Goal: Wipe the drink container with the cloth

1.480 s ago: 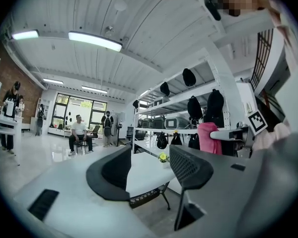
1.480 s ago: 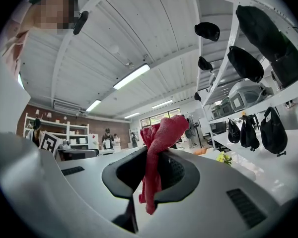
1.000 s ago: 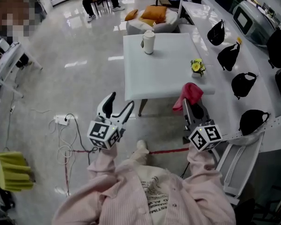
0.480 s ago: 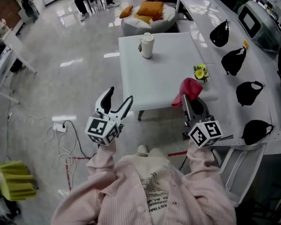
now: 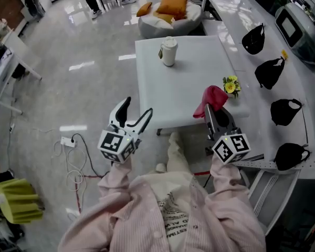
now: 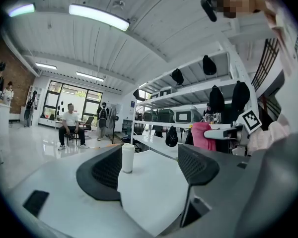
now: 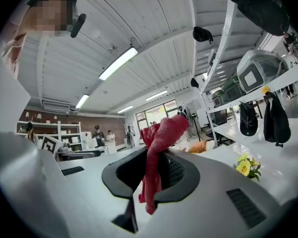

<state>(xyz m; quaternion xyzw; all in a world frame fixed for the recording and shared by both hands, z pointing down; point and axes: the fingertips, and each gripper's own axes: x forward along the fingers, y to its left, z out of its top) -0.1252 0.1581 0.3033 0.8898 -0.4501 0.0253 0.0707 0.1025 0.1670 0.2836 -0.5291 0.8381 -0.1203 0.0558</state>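
The drink container, a pale lidded tumbler, stands upright at the far side of the white table; in the left gripper view the container shows far off between the jaws. My left gripper hangs over the floor left of the table's near corner, its jaws opening with nothing between them. My right gripper is at the table's near right edge, shut on a red cloth. The cloth sticks up from the jaws and dangles below them.
A small pot of yellow flowers stands at the table's right edge, close to the cloth. Black bags lie on the white counter to the right. A beanbag with orange cushions sits beyond the table. A power strip and cables lie on the floor at left.
The view has shifted slightly toward the table. Both grippers keep roughly their places, the right one still holding the red cloth. A leg has stepped forward below the table's near edge.
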